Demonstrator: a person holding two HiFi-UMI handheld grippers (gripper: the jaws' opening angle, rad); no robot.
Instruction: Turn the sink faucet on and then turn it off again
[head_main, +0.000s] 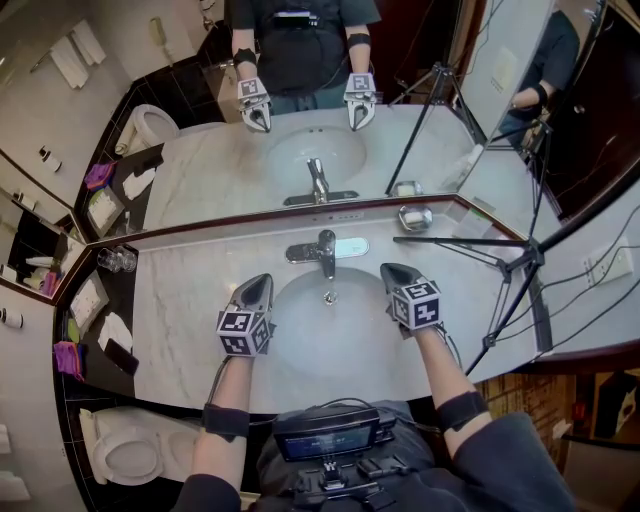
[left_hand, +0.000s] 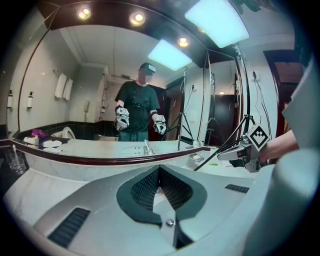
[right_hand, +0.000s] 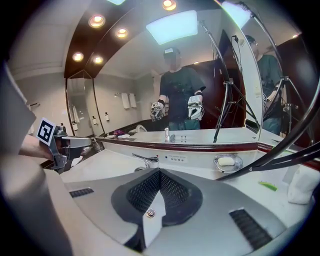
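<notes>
Faucet (head_main: 325, 252) is touched by neither claw. The left claw (head_main: 262, 281) and the right claw (head_main: 388, 269) are both closed tight on nothing and hover at either side of the sink (head_main: 320, 335). The faucet stands between and just beyond them, at the back of the marble desk (head_main: 170, 310), with a soap dish (head_main: 414, 217) further right.

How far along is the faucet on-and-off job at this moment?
No water runs from the faucet, and nothing shows whether it was already cycled. In hand: the left hand-held gripper and right hand-held gripper hover shut over the sink, either side of the faucet, touching nothing. Left, likely: reach the faucet, turn it on, then off.
</notes>
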